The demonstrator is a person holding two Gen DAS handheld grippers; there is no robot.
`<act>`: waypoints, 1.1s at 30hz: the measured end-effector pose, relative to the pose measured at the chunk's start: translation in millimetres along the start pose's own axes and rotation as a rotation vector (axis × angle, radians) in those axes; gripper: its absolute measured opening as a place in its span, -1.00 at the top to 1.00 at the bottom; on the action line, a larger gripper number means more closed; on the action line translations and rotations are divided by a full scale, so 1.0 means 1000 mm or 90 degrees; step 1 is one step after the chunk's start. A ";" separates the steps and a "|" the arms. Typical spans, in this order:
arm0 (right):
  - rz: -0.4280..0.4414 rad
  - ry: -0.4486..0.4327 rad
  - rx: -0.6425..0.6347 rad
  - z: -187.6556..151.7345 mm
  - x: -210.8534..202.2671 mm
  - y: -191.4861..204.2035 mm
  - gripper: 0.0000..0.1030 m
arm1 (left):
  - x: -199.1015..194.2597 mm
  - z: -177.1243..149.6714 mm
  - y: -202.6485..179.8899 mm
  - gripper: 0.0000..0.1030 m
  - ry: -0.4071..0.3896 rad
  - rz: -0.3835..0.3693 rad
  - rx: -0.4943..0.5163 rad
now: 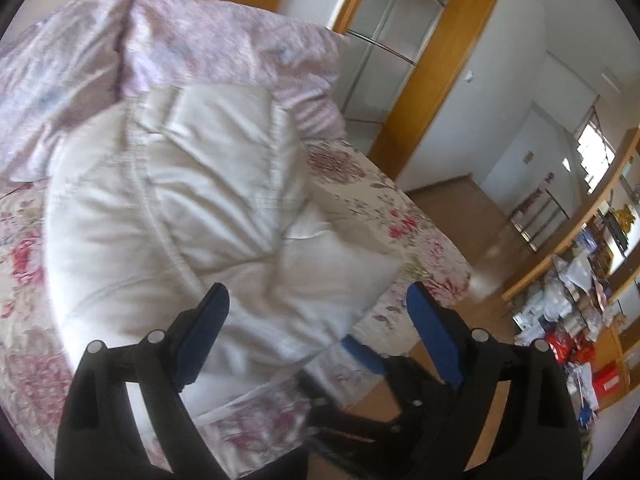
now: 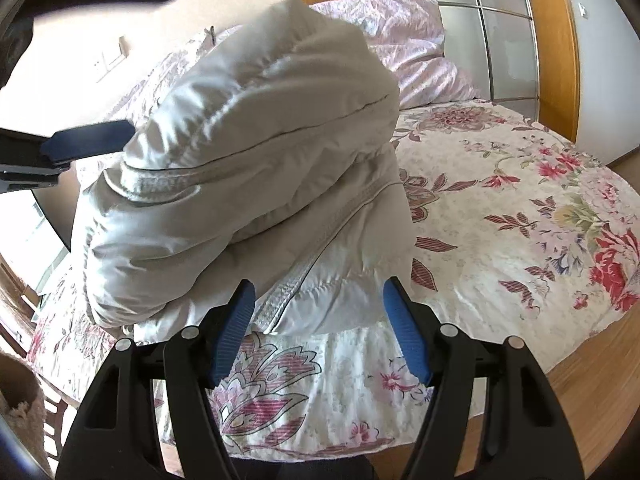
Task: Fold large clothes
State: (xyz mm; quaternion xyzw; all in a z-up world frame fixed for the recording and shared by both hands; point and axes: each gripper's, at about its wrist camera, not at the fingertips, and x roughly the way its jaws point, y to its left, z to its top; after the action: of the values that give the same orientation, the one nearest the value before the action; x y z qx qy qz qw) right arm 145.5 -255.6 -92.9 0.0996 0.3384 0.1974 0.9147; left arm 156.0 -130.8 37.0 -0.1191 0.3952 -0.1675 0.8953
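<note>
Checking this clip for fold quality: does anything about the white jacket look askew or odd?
Yes. The white padded jacket sits on the floral bedspread as a lumpy, bulging heap, its upper layer skewed across the lower one rather than lying flat. Both the left gripper and right gripper are open, holding nothing.

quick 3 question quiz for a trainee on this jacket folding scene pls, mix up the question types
1. True or false: the white padded jacket lies folded in a bundle on the floral bedspread.
2. What is the left gripper holding?
A. a jacket sleeve
B. the pale purple floral pillow
C. nothing; its blue pads are apart over the jacket
3. Fill in: in the right wrist view the right gripper stands ____ at the jacket's near edge, with the zip running towards its left finger.

Key
1. True
2. C
3. open
</note>
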 end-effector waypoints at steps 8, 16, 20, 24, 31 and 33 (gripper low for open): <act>0.038 -0.030 -0.032 0.007 -0.028 0.013 -0.33 | -0.043 -0.006 0.050 -0.75 -0.037 0.077 -0.034; 0.121 -0.065 -0.095 0.028 -0.066 0.043 -0.29 | -0.064 -0.018 0.095 -0.75 -0.071 0.192 -0.049; 0.152 -0.087 -0.114 0.056 -0.075 0.057 -0.19 | -0.065 -0.017 0.117 -0.75 -0.077 0.231 -0.066; 0.156 -0.089 -0.125 0.089 -0.064 0.073 -0.11 | -0.056 -0.012 0.135 -0.75 -0.068 0.252 -0.080; 0.136 -0.034 -0.116 0.128 -0.019 0.084 0.13 | -0.038 -0.003 0.151 -0.75 -0.045 0.240 -0.109; 0.134 -0.025 -0.115 0.134 -0.012 0.086 0.17 | -0.036 -0.001 0.151 -0.75 -0.046 0.238 -0.109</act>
State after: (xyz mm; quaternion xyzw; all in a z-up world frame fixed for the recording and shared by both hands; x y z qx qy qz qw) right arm 200.6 -190.0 42.0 0.0557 0.2894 0.3196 0.9006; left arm 163.7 21.7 8.4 -0.1251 0.3912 0.0404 0.9109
